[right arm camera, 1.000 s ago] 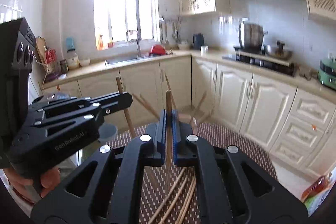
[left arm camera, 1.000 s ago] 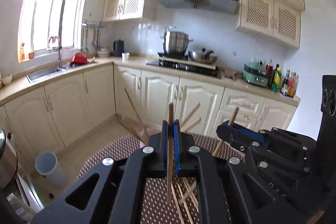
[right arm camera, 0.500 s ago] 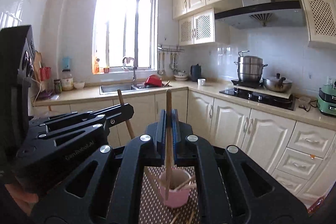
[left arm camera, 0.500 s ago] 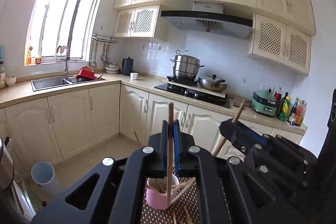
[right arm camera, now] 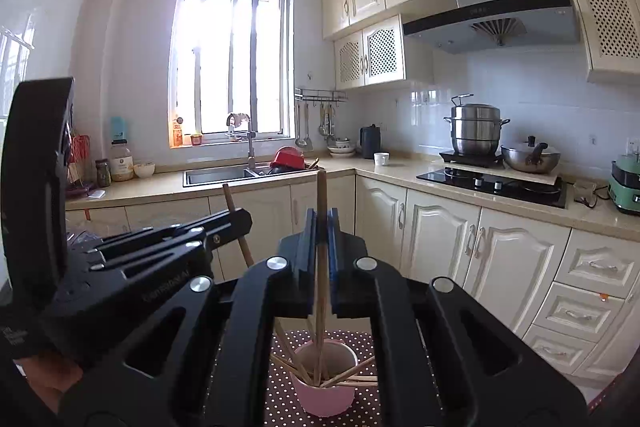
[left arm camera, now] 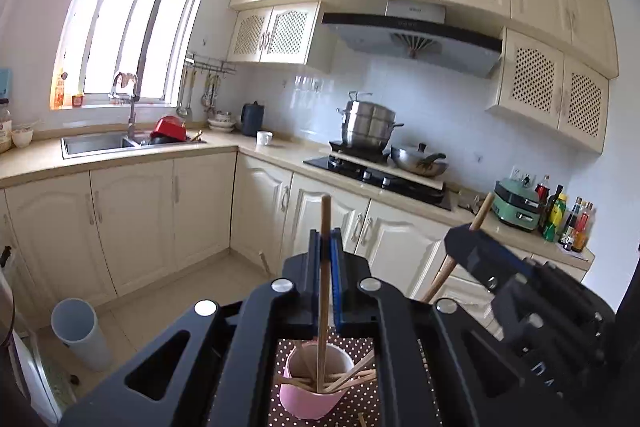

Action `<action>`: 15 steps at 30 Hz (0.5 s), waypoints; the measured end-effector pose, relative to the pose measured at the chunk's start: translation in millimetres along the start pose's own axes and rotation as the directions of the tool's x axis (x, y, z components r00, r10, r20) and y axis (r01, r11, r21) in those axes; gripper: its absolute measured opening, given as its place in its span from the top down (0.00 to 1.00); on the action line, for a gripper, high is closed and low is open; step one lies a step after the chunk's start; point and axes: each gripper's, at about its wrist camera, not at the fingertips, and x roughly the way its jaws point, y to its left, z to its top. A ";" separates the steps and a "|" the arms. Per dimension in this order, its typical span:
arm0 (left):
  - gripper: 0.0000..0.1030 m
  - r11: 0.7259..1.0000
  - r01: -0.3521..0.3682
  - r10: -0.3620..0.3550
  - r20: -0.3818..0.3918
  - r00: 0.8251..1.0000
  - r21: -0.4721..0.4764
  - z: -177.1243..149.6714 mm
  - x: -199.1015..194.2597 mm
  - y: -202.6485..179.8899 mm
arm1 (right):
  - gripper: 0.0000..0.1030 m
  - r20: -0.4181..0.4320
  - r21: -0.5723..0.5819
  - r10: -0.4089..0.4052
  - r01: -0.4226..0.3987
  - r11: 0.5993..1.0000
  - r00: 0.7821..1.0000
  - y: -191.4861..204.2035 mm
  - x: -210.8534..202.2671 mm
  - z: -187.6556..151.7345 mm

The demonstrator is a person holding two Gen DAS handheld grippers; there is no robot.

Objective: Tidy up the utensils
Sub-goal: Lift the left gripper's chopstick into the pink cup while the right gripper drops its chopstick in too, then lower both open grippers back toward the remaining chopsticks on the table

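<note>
Dotted mat (left arm camera: 360, 409), pink cup (left arm camera: 310, 401), stray chopstick (left arm camera: 362, 420) left-view only

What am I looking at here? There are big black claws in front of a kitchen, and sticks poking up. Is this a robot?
No robot: a person holds a two-finger gripper in each hand, each carrying a camera that looks along its fingers. One picture is from the left gripper, the other from the right gripper; each also shows its partner off to one side. Each gripper is shut on a wooden chopstick, its lower end inside a pink cup that already holds several more. The cup stands on a dotted brown cloth.
</note>
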 end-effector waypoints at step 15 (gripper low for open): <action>0.53 0.999 -0.043 0.040 -0.074 0.996 -0.027 -24.5 7.8 23.7 | 0.94 -0.118 0.021 0.008 -0.006 1.000 0.993 -2.7 17.1 -22.5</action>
